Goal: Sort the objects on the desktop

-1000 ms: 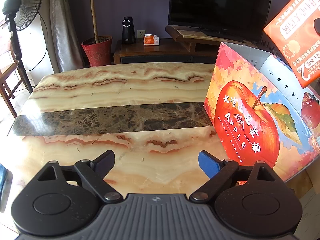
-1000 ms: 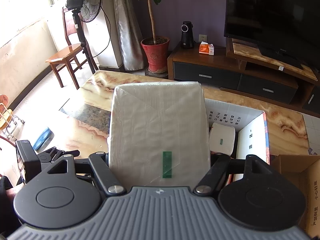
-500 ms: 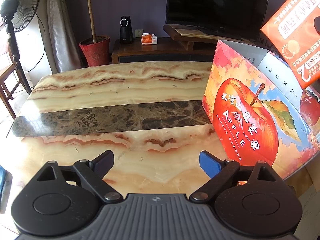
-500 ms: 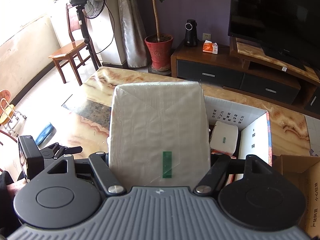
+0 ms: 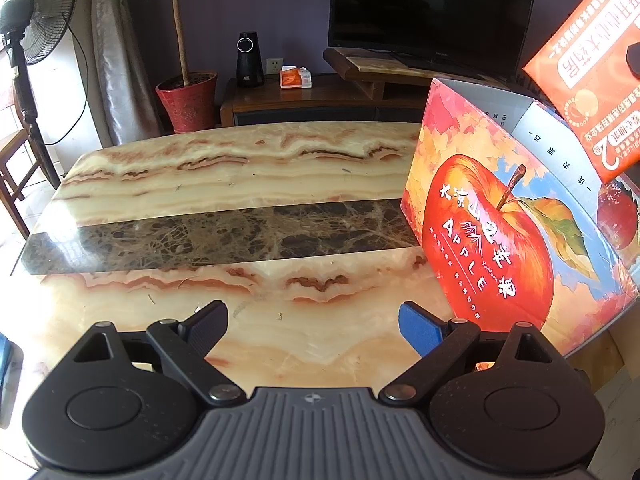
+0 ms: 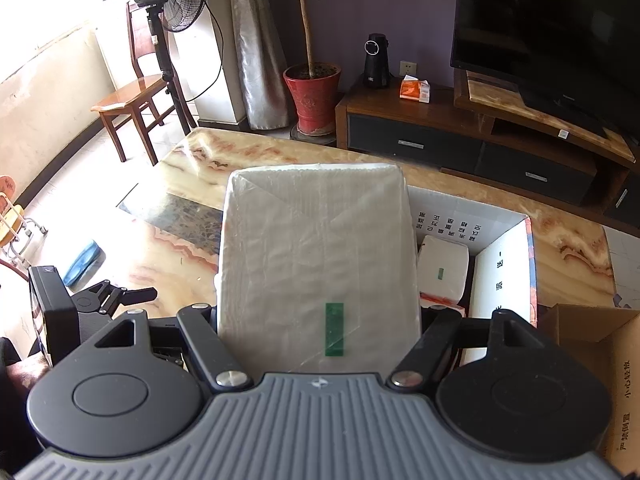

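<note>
Holding a pack (image 6: 316,240) in the right hand-held gripper (image 6: 320,320) — fingers clamped against its two long sides, white wrapped face up toward the camera, green tab near the grip. Seen from the left wrist as an orange printed slab (image 5: 580,80), up in the air and tilted, clear of everything.

Worth noting for the coming move: an open box (image 6: 500,264) ahead of and below that gripper, a little to its right, mouth upward. Long axis of the pack pointing forward along the fingers, out over the box's near-left part. Inside, ahead and right of the held pack, a second pack (image 6: 442,264) of the same kind, lying flat against the far wall. Cannot tell what sits directly under the held pack — hidden by it.

Fits either a pack on its way into the box or one just lifted out; impossible to settle from this alone.

Left hand-held gripper (image 5: 314,320) spread wide with nothing between the fingers, low over the counter (image 5: 240,168), the box's apple-printed side (image 5: 488,240) ahead and to its right. Clearly the farther of the two from the box mouth; no bare counter object in front of it.
</note>
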Action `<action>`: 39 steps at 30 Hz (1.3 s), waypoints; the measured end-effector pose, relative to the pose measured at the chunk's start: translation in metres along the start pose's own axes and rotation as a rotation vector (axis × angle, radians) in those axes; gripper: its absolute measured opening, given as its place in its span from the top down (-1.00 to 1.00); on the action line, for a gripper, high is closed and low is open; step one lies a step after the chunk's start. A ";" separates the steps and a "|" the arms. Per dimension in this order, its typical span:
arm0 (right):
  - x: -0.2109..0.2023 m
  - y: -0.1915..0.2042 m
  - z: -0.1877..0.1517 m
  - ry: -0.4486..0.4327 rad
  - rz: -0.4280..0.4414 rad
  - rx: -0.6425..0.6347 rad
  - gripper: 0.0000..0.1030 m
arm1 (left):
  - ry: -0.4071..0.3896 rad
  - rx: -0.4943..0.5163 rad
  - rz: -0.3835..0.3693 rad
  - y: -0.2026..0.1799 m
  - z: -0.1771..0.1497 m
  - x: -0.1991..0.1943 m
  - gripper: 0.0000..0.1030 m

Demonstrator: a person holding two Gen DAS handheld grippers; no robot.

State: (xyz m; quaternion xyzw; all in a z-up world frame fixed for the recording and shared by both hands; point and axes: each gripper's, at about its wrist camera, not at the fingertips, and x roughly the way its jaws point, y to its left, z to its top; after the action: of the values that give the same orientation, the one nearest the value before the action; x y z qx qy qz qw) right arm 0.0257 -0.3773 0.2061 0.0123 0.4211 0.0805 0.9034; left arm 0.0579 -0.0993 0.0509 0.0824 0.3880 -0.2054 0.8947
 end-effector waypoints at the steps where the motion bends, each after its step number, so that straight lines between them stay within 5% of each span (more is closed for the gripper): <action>1: 0.000 0.000 0.000 0.001 -0.001 -0.001 -0.46 | 0.000 0.001 0.001 -0.001 0.000 0.000 -0.80; 15: 0.002 -0.010 -0.003 0.007 -0.063 0.018 -0.46 | 0.004 0.007 -0.022 -0.002 0.000 0.000 -0.80; 30: -0.013 -0.046 0.001 -0.088 0.119 0.250 -0.46 | -0.025 0.072 -0.086 -0.015 -0.005 -0.007 -0.80; 39: -0.018 -0.031 0.006 -0.077 0.222 0.240 -0.46 | -0.030 0.084 -0.087 -0.016 -0.006 -0.007 -0.80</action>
State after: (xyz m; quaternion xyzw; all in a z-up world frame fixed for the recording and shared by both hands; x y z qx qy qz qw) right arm 0.0237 -0.4102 0.2208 0.1695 0.3886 0.1283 0.8965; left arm 0.0429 -0.1098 0.0525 0.0997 0.3689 -0.2615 0.8863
